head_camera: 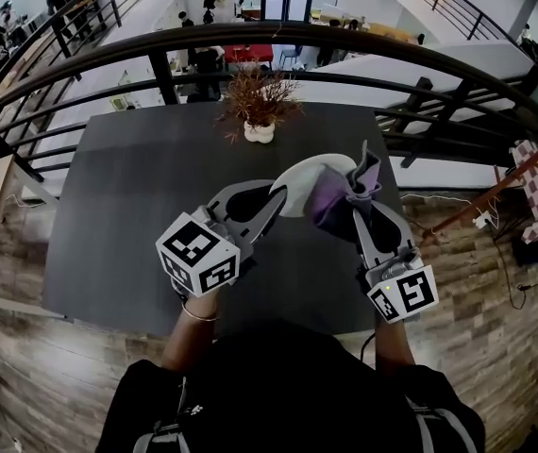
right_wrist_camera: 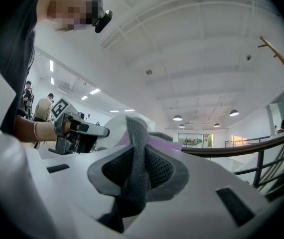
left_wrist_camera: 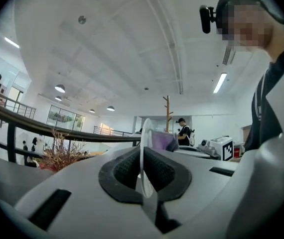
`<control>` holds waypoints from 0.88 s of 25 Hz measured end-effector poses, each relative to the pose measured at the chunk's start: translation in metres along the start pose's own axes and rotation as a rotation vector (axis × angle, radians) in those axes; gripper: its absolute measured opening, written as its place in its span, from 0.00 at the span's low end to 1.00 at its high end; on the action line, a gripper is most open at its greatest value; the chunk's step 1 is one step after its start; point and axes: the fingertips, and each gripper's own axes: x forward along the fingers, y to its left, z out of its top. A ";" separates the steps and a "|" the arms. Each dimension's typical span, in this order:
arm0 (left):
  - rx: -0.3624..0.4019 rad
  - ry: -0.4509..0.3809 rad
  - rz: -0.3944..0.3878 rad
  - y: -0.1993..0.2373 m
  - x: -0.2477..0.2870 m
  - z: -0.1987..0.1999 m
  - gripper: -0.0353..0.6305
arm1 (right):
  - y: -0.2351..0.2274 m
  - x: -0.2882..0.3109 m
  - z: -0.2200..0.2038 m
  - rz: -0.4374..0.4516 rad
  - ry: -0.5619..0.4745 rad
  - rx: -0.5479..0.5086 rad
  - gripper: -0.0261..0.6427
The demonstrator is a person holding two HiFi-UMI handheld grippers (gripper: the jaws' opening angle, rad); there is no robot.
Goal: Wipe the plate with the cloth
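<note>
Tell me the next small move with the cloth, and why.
Probably sweep the right tool so its cloth rubs across the plate: the left tool is shut on the plate's rim, holding it above the table, and the cloth seems to rest against its face.

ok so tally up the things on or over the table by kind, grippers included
plate: 1
cloth: 1
potted plant: 1
grippers: 2, left gripper and right gripper
total: 5

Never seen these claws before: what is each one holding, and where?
The left gripper pinches the white plate by its rim; the right gripper clamps a bunched fold of the purple-and-grey cloth.
</note>
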 end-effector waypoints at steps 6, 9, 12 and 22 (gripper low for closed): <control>0.046 -0.031 0.004 -0.005 -0.006 0.020 0.07 | -0.005 -0.010 0.049 -0.020 -0.112 -0.037 0.13; 0.052 -0.035 -0.004 -0.010 -0.006 0.023 0.07 | -0.003 -0.015 0.071 -0.021 -0.161 -0.060 0.13; 0.056 -0.029 -0.007 -0.011 -0.007 0.024 0.07 | 0.002 -0.018 0.091 -0.018 -0.200 -0.089 0.13; 0.017 -0.068 -0.009 -0.010 -0.009 0.031 0.07 | 0.058 -0.001 0.137 0.144 -0.301 -0.279 0.13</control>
